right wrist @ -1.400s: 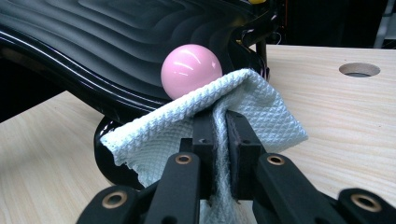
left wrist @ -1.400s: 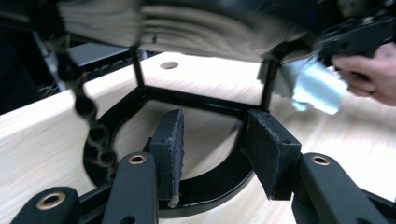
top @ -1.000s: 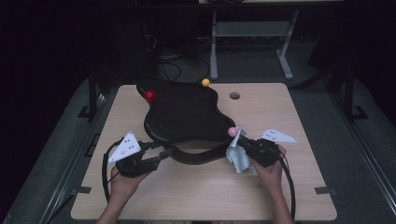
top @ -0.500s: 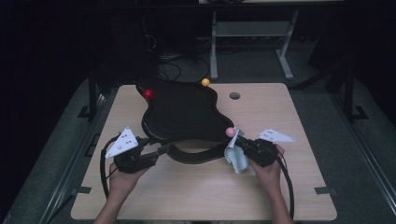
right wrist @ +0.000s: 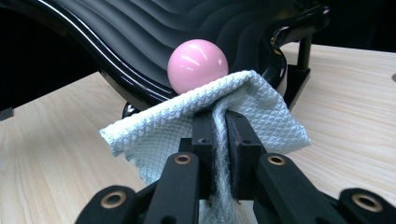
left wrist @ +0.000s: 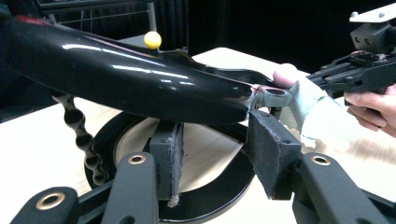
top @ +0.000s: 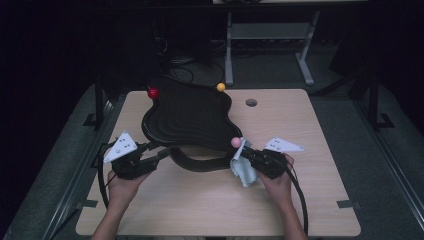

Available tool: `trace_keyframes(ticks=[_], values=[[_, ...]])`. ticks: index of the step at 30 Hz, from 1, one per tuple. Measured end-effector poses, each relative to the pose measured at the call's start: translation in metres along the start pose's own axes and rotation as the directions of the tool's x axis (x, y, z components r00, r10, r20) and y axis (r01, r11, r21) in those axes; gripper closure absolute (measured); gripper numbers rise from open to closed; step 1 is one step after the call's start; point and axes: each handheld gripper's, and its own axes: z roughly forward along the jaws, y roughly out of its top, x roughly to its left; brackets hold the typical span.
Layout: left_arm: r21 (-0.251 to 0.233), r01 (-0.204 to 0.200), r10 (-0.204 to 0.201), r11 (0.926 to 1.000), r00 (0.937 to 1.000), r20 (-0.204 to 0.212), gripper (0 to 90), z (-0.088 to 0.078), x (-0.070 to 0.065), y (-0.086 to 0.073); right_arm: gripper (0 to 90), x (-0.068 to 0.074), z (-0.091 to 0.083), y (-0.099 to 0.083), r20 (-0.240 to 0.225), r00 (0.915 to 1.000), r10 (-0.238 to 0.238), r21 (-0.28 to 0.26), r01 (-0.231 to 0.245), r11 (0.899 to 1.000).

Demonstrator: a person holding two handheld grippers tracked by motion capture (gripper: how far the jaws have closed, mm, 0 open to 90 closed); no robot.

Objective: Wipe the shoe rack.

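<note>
A glossy black wavy tray stands tilted on a black ring base in the middle of the table. Its rim carries a red ball, a yellow ball and a pink ball. My right gripper is shut on a light blue cloth, and the cloth lies against the underside of the pink ball. My left gripper sits at the ring base's left end. Its jaws stand apart over the ring base, and neither pad presses on anything.
The wooden table has a round cable hole at the back right. Bare wood lies in front of the ring base and to the right. A metal desk frame stands on the floor behind the table.
My left gripper has shifted a little to the left and away from me along the ring base. The right gripper and the cloth have stayed at the pink ball.
</note>
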Motion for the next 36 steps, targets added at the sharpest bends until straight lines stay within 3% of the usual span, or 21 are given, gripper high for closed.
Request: trace_keyframes(ticks=[4, 12, 27, 36], values=[[0.005, 0.015, -0.015, 0.9999, 0.9999, -0.002, 56.3, -0.004, 0.0, -0.008, 82.4, 0.005, 0.007, 0.003, -0.011, 0.9999, -0.006, 0.009, 0.006, 1.0], [0.024, 0.003, -0.003, 0.9997, 0.9999, 0.017, 56.1, -0.007, -0.01, -0.021, 82.4, 0.016, 0.021, 0.005, -0.041, 0.9988, -0.026, 0.016, 0.027, 1.0], [0.007, -0.023, 0.022, 0.9997, 0.999, 0.038, 54.6, -0.01, -0.02, -0.018, 82.4, 0.043, 0.049, 0.012, -0.103, 0.9919, -0.074, 0.042, 0.079, 0.996], [0.017, -0.029, 0.028, 0.9994, 0.9977, 0.062, 52.2, 0.006, -0.026, -0.016, 82.4, 0.058, 0.06, 0.011, -0.143, 0.9853, -0.094, 0.058, 0.103, 0.993]])
